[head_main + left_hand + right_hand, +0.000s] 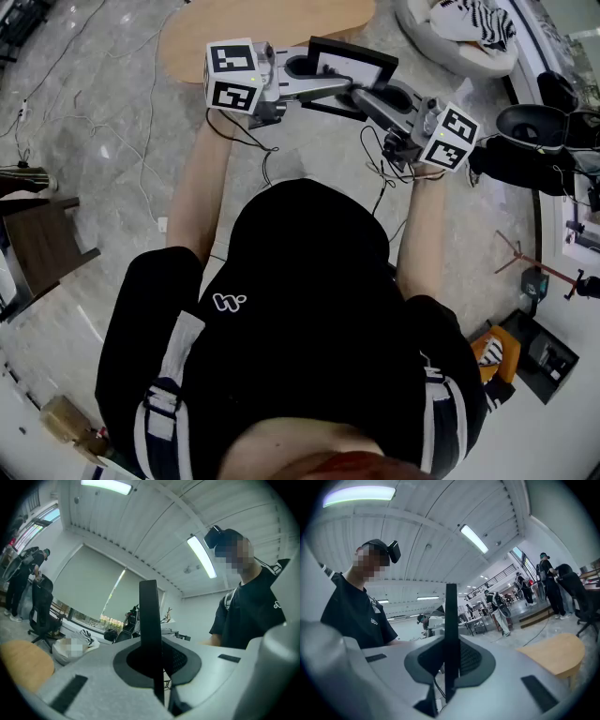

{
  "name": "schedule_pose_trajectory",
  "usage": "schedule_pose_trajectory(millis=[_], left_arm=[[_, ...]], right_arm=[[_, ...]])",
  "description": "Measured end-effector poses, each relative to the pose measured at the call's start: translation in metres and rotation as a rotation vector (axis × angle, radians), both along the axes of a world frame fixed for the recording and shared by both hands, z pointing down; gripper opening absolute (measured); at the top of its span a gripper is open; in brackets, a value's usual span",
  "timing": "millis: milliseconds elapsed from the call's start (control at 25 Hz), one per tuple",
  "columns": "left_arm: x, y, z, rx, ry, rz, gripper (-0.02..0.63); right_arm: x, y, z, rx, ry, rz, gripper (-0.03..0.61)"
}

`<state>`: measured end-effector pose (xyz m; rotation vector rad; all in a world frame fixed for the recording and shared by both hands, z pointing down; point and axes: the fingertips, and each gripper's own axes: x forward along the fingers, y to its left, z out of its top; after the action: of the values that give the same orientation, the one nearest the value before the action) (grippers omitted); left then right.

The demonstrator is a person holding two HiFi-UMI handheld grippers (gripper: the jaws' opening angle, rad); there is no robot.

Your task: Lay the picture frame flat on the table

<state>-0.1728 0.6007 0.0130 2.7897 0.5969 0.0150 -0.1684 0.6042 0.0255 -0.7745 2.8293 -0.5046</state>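
A black picture frame (352, 67) with a white inside hangs in the air just short of the oval wooden table (262, 28), held from both sides. My left gripper (328, 90) is shut on its left part, and my right gripper (372, 99) is shut on its right part. In the left gripper view the frame (150, 630) shows edge-on as a dark upright bar pinched in my left gripper (158, 660). The right gripper view gives the same picture: the frame (451, 630) stands upright inside my right gripper (450, 660). The table (555, 653) lies beyond it.
A white cushion with a striped cloth (459, 33) lies at the back right. A dark chair (37, 244) stands at the left and a black office chair (539, 122) at the right. Cables (141, 122) run over the floor. Other people (548, 583) stand far off.
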Motion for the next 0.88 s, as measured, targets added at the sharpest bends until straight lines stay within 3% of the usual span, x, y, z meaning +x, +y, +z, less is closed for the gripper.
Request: schedule_pose_trajectory(millis=[560,760,880], left_arm=[[0.003,-0.002,0.017,-0.009,-0.011,-0.023,0.017],[0.058,0.002,0.019,-0.008,-0.033,-0.042,0.017],[0.073,0.000,0.020,-0.005,-0.040,-0.057,0.017]], right_arm=[[0.004,-0.003,0.015,-0.019,0.006,0.027,0.044],[0.059,0.000,0.018,-0.021,0.000,0.031,0.044],[0.073,-0.002,0.018,-0.015,-0.008,0.027,0.044]])
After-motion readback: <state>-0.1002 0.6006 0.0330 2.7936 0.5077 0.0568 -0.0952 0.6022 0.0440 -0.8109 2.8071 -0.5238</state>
